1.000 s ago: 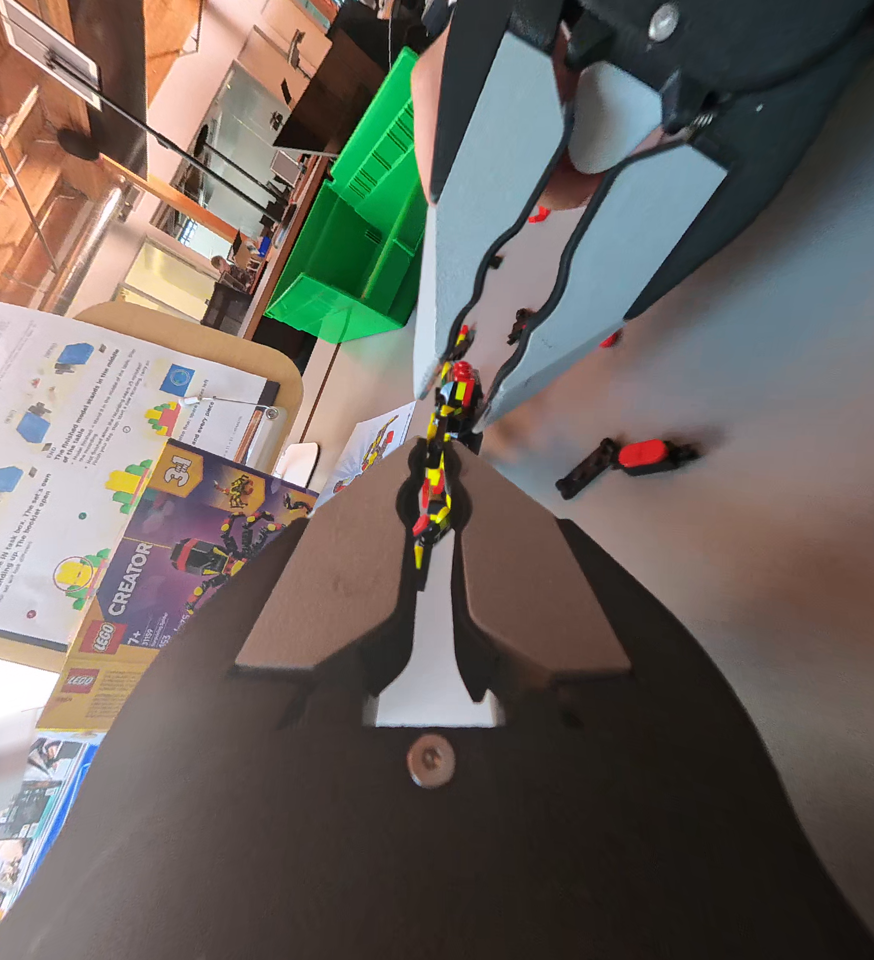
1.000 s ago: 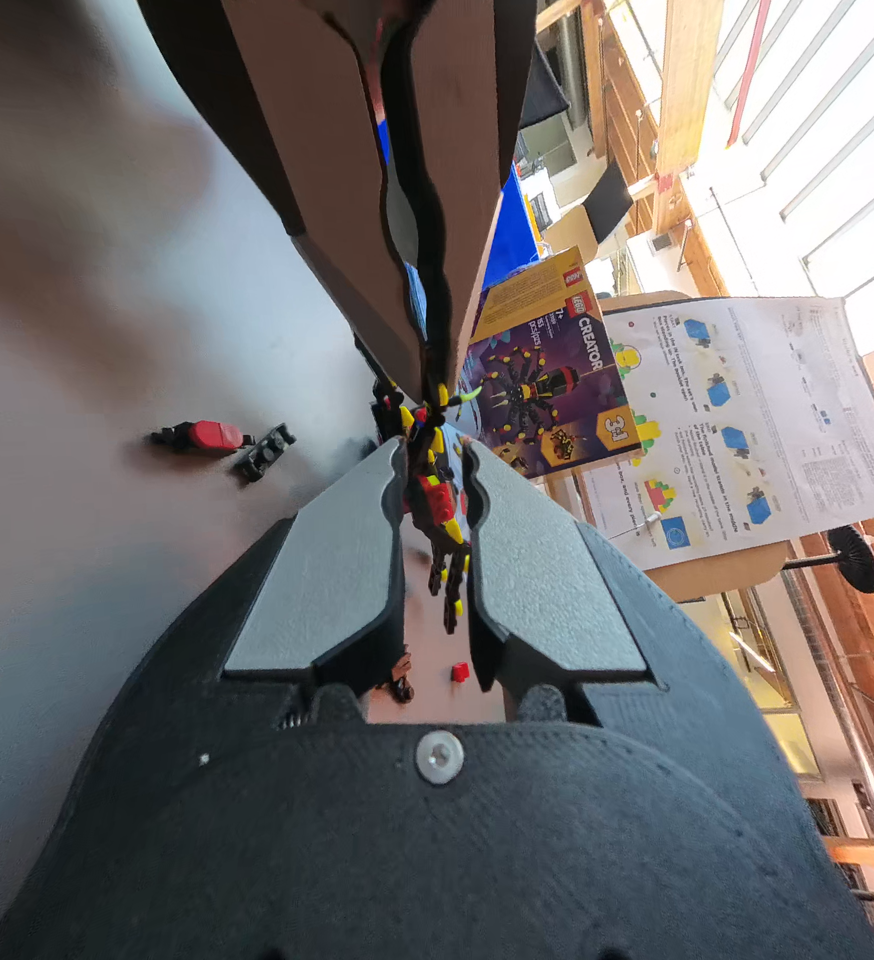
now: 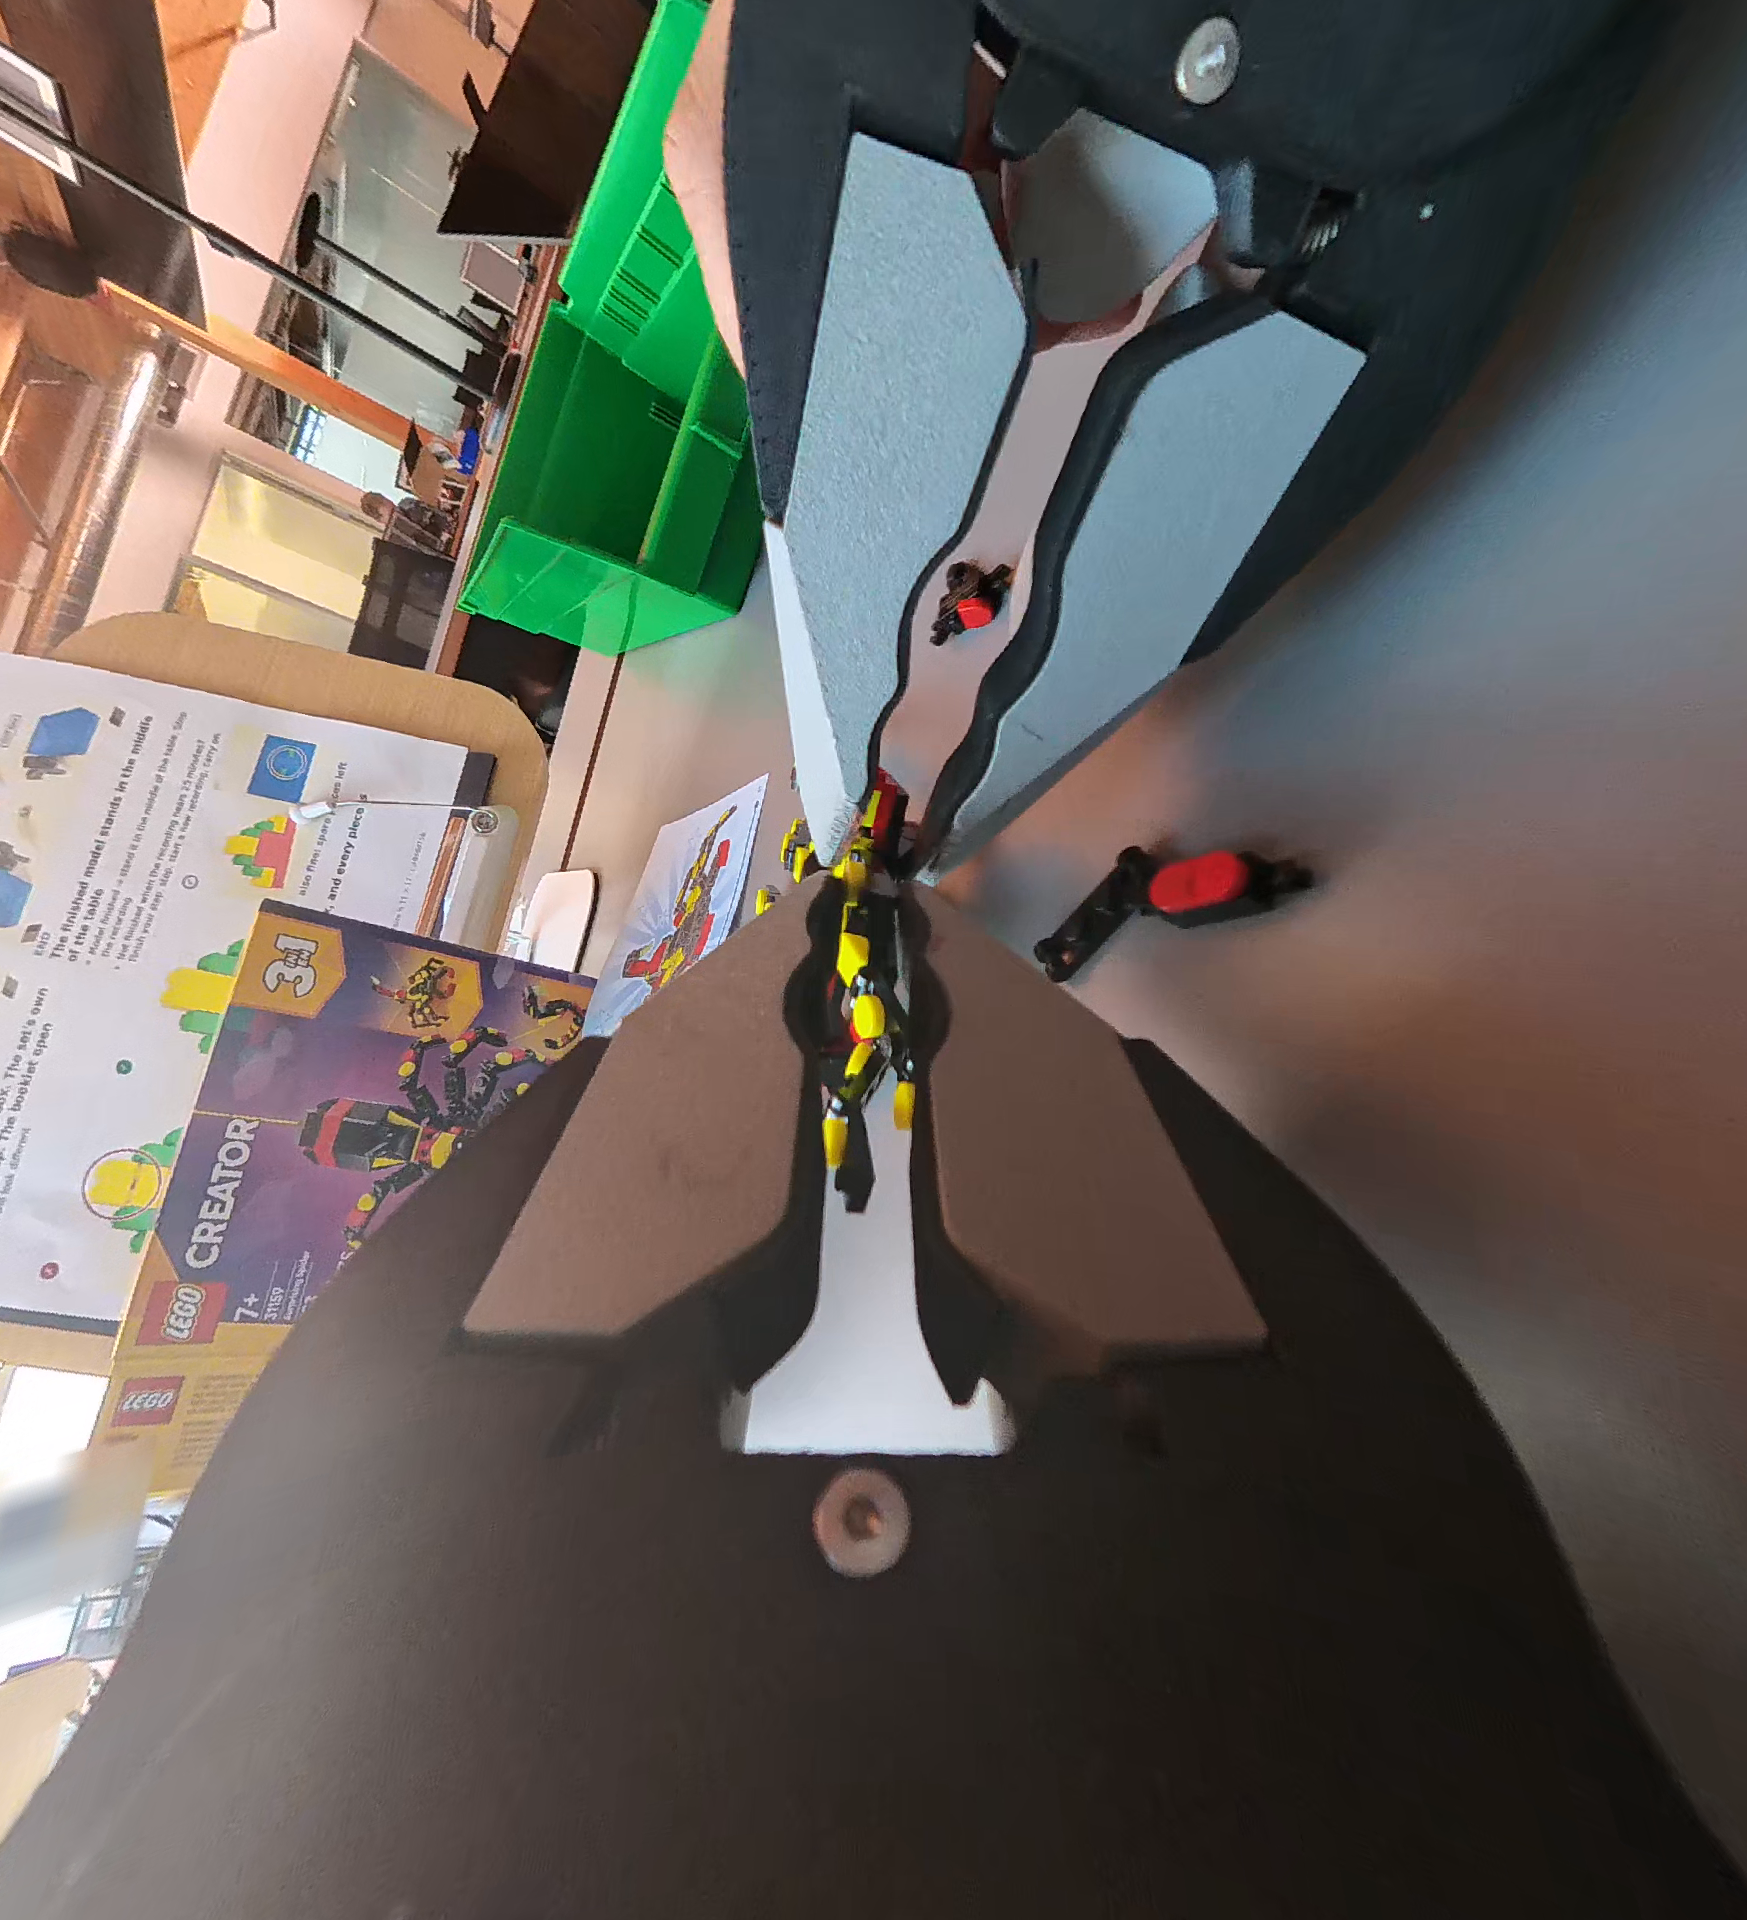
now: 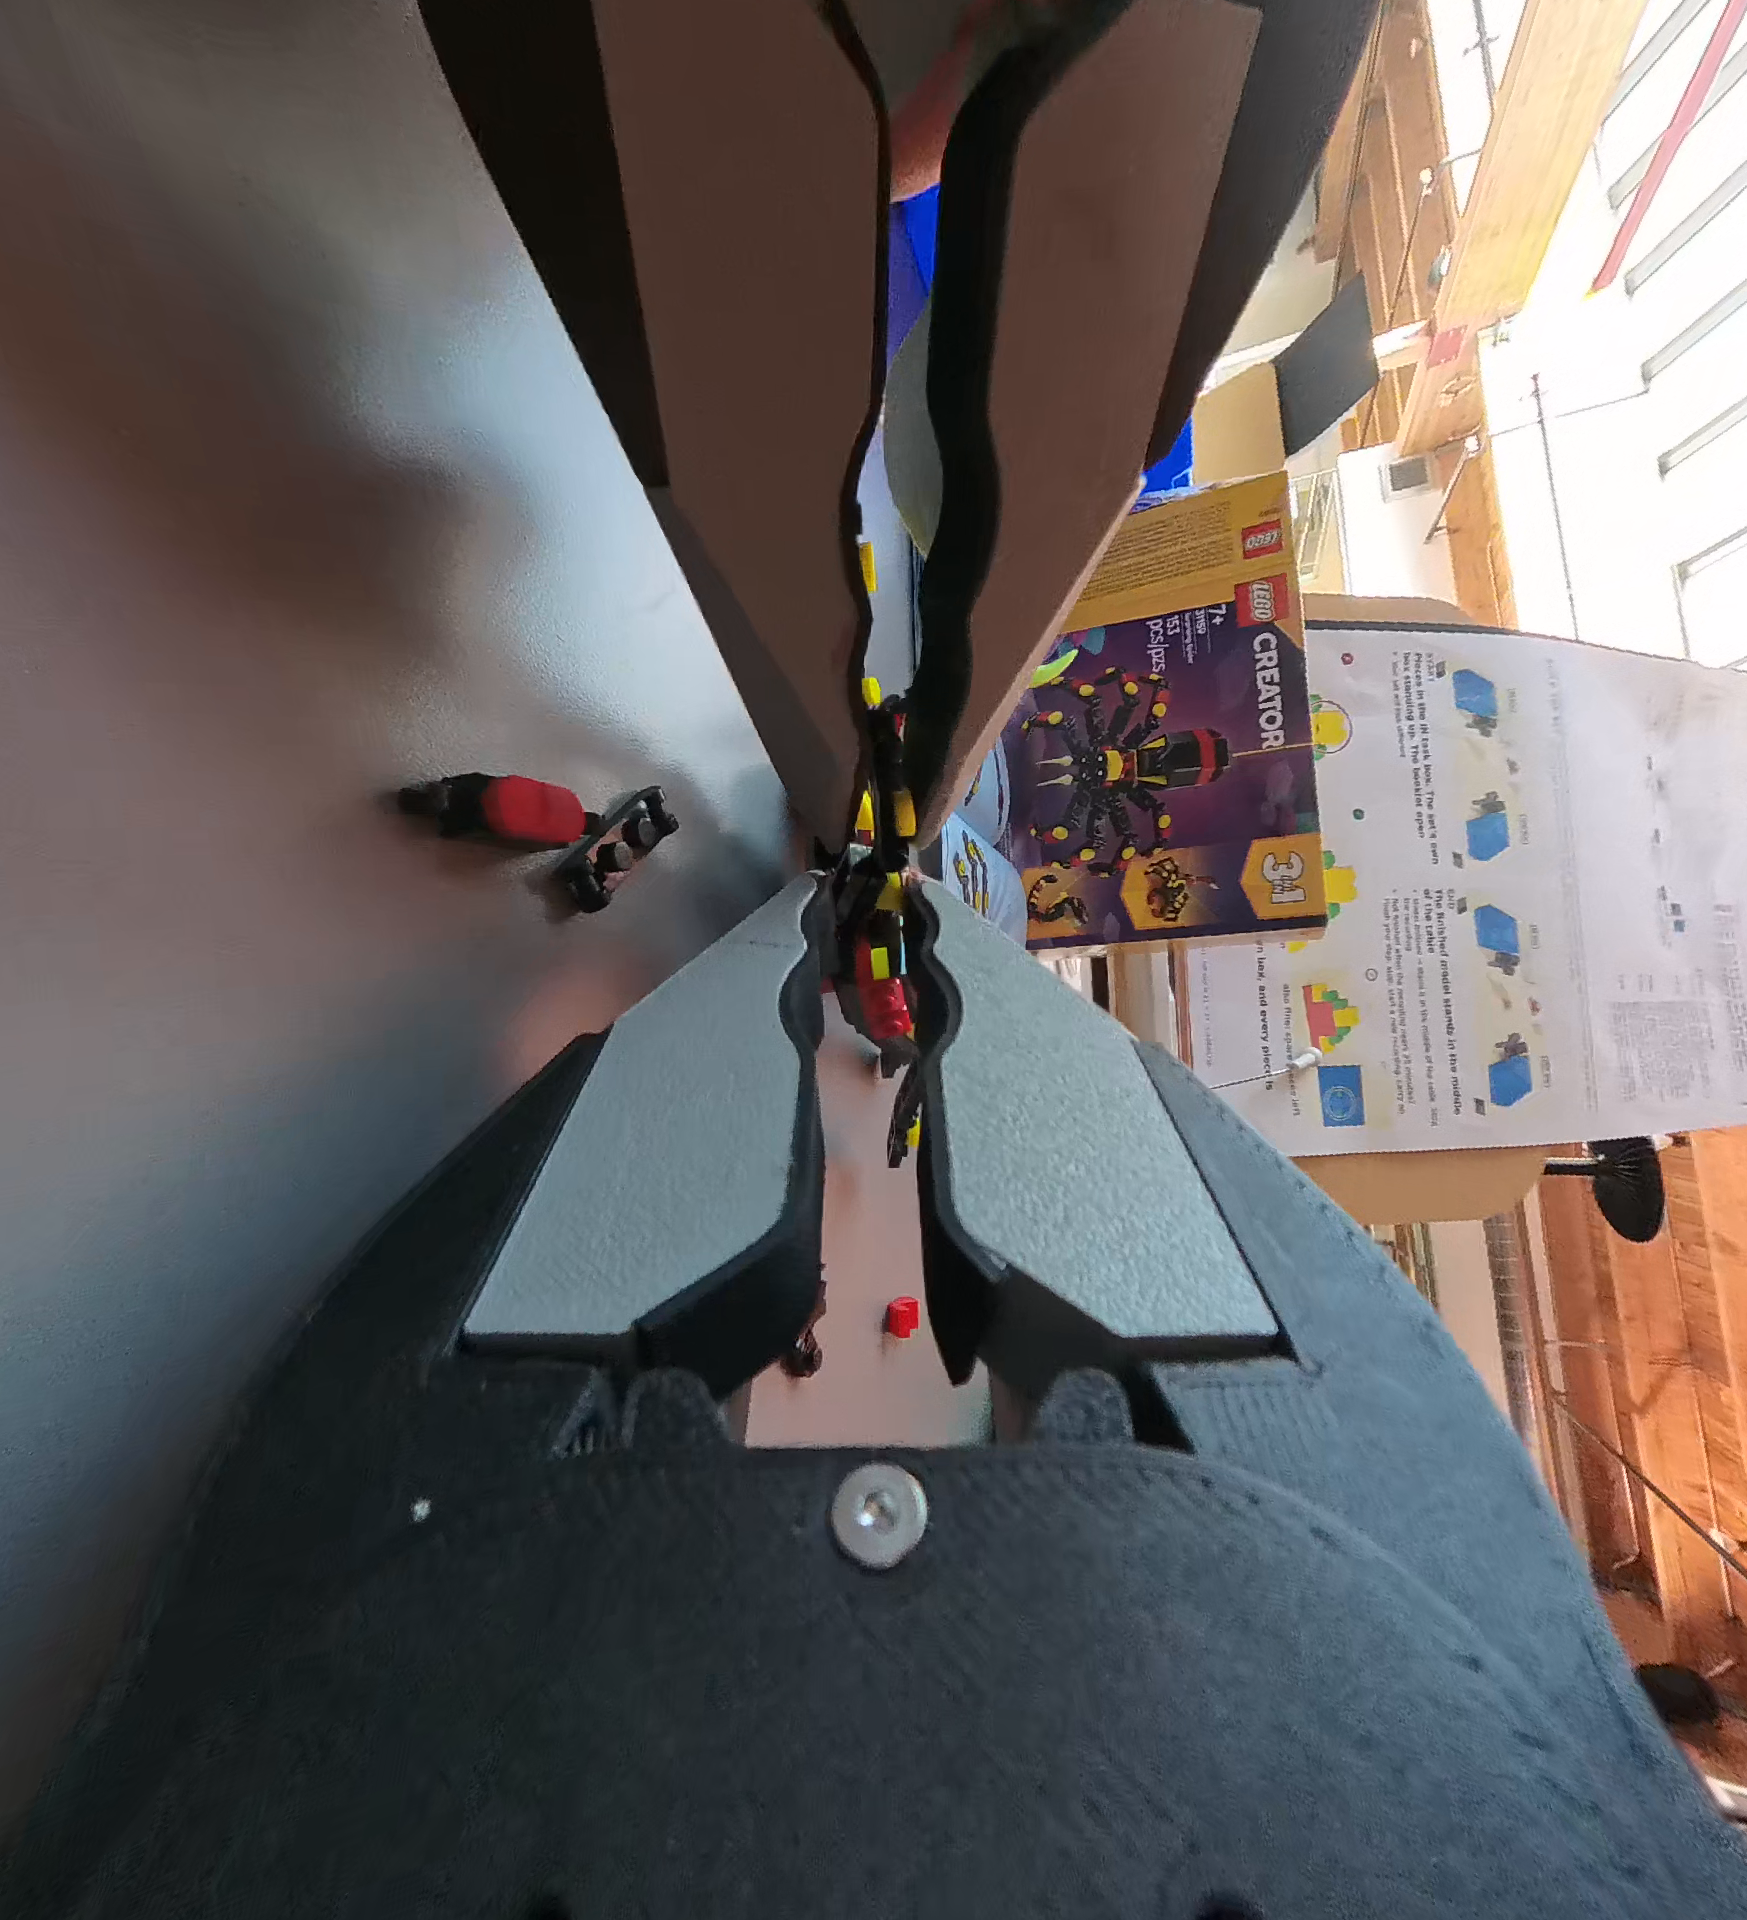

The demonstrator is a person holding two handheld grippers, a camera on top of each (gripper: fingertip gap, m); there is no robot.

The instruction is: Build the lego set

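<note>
My left hand-held gripper point(image 3: 864, 914) and right hand-held gripper point(image 4: 874, 904) met tip to tip — both clamped on the lego model point(image 3: 864, 997). A red-and-black piece point(image 3: 1175, 896) lay on the worktop point(image 3: 1523, 935) at three o'clock.

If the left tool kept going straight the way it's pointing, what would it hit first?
Most likely the right tool. Its grey tips sit nose to nose with the left tool, both clamped on the same black, yellow and red lego model. The gap between the tips looks tiny, though depth is unclear.

**Count on the table**

I count two grippers point(image 3: 864, 904) point(image 4: 874, 914), one black-red-yellow model point(image 3: 864, 997), one set box point(image 3: 329, 1122), one green bin point(image 3: 620, 436), one printed sheet point(image 3: 69, 935), one booklet point(image 3: 703, 894), and three loose pieces: point(image 3: 1175, 899), point(image 3: 968, 603), point(image 4: 902, 1315).
</note>
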